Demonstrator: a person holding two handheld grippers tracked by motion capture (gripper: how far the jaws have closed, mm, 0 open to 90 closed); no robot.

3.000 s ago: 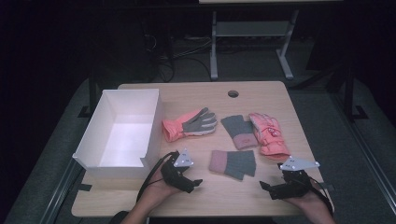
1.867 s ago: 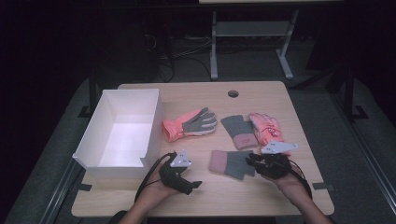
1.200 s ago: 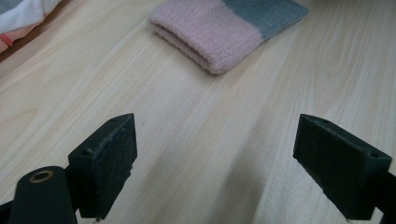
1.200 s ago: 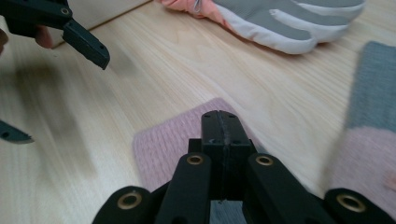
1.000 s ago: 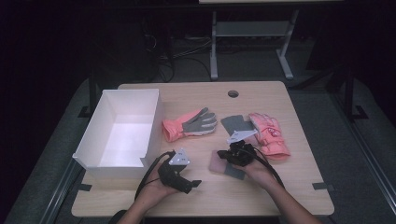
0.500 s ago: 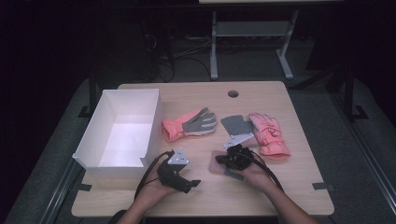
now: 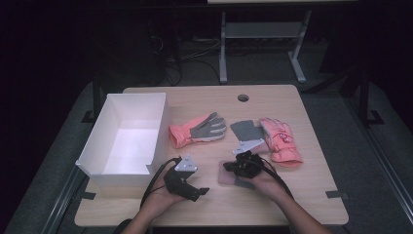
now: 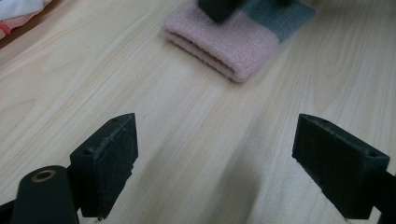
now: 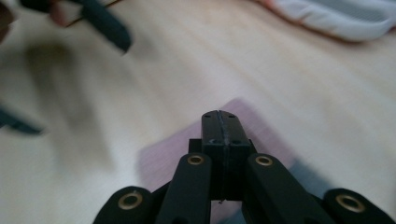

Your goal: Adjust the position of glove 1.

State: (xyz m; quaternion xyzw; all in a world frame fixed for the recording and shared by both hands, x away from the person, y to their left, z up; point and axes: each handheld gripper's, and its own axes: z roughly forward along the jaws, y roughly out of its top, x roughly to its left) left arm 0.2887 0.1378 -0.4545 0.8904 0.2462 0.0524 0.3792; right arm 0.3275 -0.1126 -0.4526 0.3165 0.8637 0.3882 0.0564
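We kept both forearms on the table (image 7: 311, 161). Our right gripper (image 7: 233, 167) reached inward, jaws clenched empty above the pink cuff of the small glove (image 7: 229, 178) at front centre. Our left gripper (image 7: 202, 192) rested level, jaws spread, aimed at that glove.

Wooden table (image 7: 302, 195) with a round hole (image 7: 243, 97) near its far edge. White open box (image 7: 127, 134) at the left. Pink-and-grey glove (image 7: 197, 130) at centre; pink glove (image 7: 279, 141) and grey cloth piece (image 7: 243, 129) touching it, at right.
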